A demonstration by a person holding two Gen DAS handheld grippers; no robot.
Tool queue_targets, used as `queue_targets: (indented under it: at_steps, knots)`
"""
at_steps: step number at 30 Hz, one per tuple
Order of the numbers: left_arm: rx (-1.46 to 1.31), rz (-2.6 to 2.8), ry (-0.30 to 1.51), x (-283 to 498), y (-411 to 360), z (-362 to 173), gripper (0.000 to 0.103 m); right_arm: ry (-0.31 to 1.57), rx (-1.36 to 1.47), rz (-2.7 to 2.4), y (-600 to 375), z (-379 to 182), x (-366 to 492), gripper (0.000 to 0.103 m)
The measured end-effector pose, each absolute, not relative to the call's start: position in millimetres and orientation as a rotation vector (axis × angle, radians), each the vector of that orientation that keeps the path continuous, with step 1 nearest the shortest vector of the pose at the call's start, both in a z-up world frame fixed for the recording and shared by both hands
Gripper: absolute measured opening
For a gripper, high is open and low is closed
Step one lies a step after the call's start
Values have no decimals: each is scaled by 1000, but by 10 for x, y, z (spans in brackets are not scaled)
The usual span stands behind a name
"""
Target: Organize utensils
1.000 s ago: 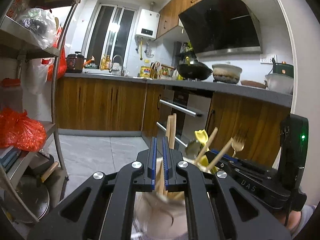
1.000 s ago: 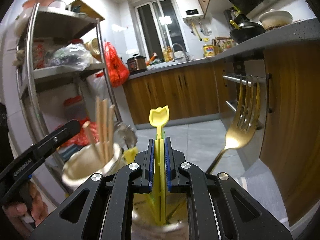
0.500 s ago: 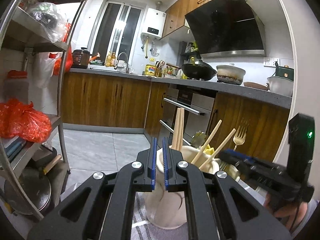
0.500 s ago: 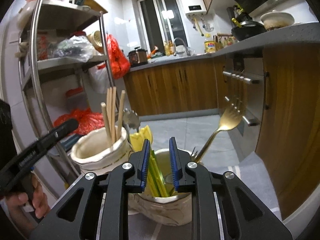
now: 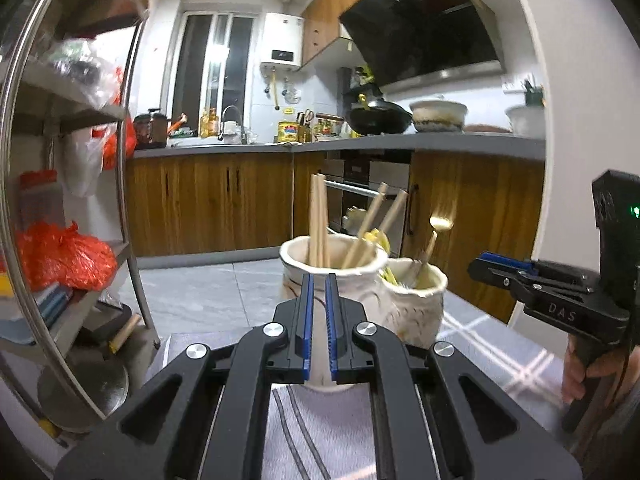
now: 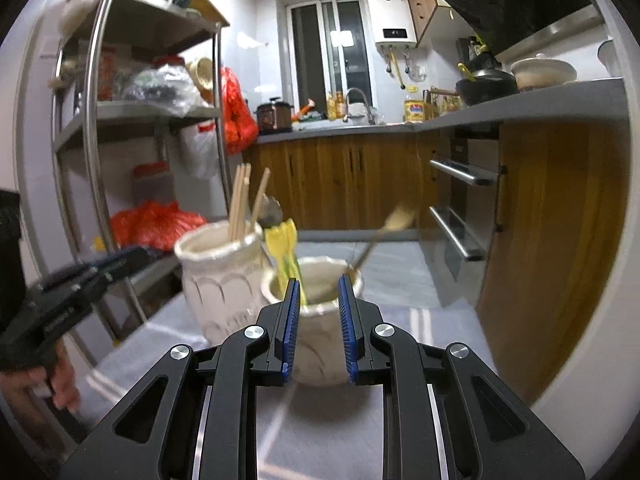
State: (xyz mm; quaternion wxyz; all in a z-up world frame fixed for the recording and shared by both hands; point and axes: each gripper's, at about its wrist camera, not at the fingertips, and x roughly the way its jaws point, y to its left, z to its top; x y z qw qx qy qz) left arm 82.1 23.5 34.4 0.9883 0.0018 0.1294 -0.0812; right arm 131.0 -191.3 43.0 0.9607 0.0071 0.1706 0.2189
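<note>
Two ceramic utensil jars are sitting side by side, touching or nearly so, on a striped grey cloth (image 5: 320, 432): the taller jar (image 5: 332, 276) is holding wooden chopsticks (image 5: 318, 216), and the shorter jar (image 6: 316, 320) is holding yellow plastic utensils (image 6: 286, 248) and a gold fork (image 6: 376, 240) leaning out to the right. The left gripper (image 5: 319, 332) is hovering in front of the taller jar with its jaws all but closed and nothing between them. The right gripper (image 6: 318, 328) is hovering before the shorter jar; its jaws have just been opening, they are standing partly apart, and nothing is gripped between them, the yellow pieces resting in the jar beyond the tips. Judging from this, a drop-off looks finished and both tools are pulling clear. Doing this well probably means drawing each gripper straight away from the jars, keeping the tips from snagging the leaning fork or the chopstick ends, since either jar could tip on the soft cloth. Any utensil left to sort is not showing in these views, so checking the cloth around the jars seems sensible first.
</note>
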Motion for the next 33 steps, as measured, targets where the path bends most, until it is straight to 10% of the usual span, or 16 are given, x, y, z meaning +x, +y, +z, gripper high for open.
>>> queue_targets:
  at_steps: [2,5,12,33]
  knots:
    - [3,-172,278,796,203,321,16,351,15,432,-1957,400,1283,33]
    - [-7,-159,296,779,197,275,61,336,3,424,-1995,371,1248,57]
    - [20,-116,295,742,166,224,87,319,-10,427,-2026,309,1220,93]
    - [-3,-100,316,786,229,201,97,299,-46,429,-1988,298,1203,98]
